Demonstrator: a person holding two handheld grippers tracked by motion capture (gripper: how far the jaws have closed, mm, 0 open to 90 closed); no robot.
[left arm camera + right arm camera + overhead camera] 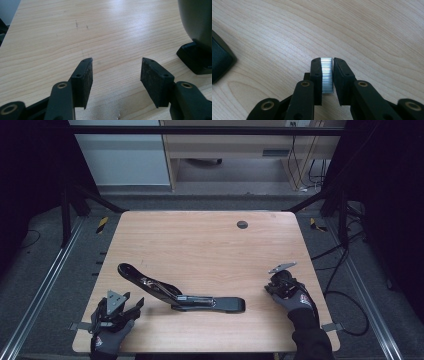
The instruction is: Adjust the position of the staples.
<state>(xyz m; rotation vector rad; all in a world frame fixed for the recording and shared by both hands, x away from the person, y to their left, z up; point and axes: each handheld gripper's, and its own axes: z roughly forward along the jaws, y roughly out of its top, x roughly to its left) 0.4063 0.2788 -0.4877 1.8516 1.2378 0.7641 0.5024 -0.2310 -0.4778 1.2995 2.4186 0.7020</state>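
My right tongs (327, 75) pinch a small ribbed metal wheel (327, 76) just above the counter (200, 245), the black stapler (182, 295) lying lengthwise toward my open, empty left tongs (116, 82).

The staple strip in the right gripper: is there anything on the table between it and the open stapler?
Nothing visible. The right gripper holds the staple strip between its pads. In the high view, bare wooden table lies between that gripper and the open stapler. The left gripper waits open on the stapler's far side.
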